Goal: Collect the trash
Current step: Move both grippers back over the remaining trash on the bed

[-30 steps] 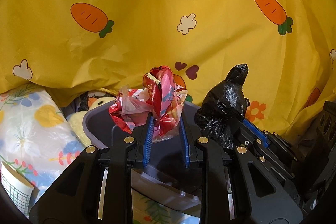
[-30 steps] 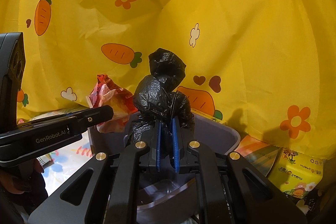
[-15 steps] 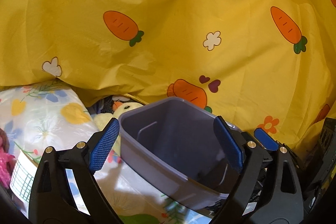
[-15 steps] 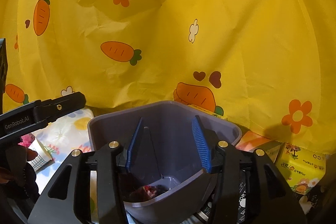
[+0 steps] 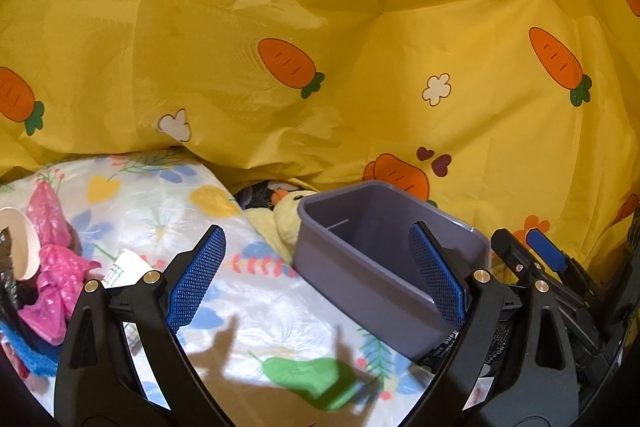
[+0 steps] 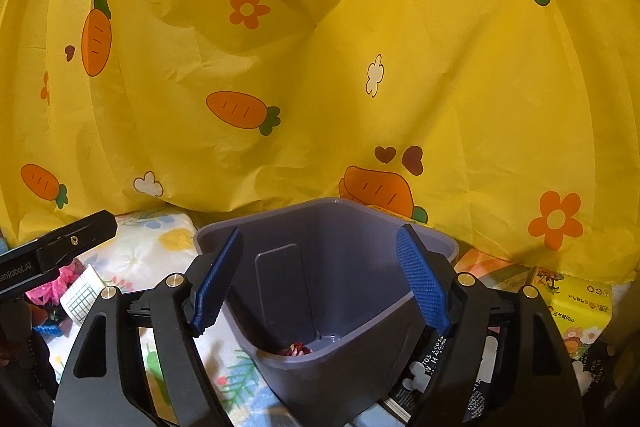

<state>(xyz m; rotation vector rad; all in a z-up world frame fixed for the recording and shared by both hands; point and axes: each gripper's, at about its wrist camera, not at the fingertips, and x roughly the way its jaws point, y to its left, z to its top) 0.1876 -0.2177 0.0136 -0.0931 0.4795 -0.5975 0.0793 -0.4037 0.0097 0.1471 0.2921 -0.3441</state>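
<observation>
A grey plastic bin (image 6: 332, 291) stands on the floral sheet; it also shows in the left wrist view (image 5: 380, 247). A scrap of red trash (image 6: 296, 349) lies at its bottom. My right gripper (image 6: 320, 283) is open and empty, right over the bin's mouth. My left gripper (image 5: 316, 279) is open and empty, to the left of the bin. Pink plastic trash (image 5: 52, 267) and a white paper cup (image 5: 16, 247) lie at far left, with a gridded paper piece (image 5: 120, 267) beside them.
A yellow carrot-print cloth (image 5: 320, 67) hangs behind everything. A yellow plush toy (image 5: 286, 217) lies behind the bin. A yellow tissue pack (image 6: 572, 303) lies at right. A blue item (image 5: 28, 351) sits at the lower left edge.
Both grippers opened and dropped the red bag and the black bag into the bin. The left gripper has since swung left, bringing the pink trash and cup into view.
</observation>
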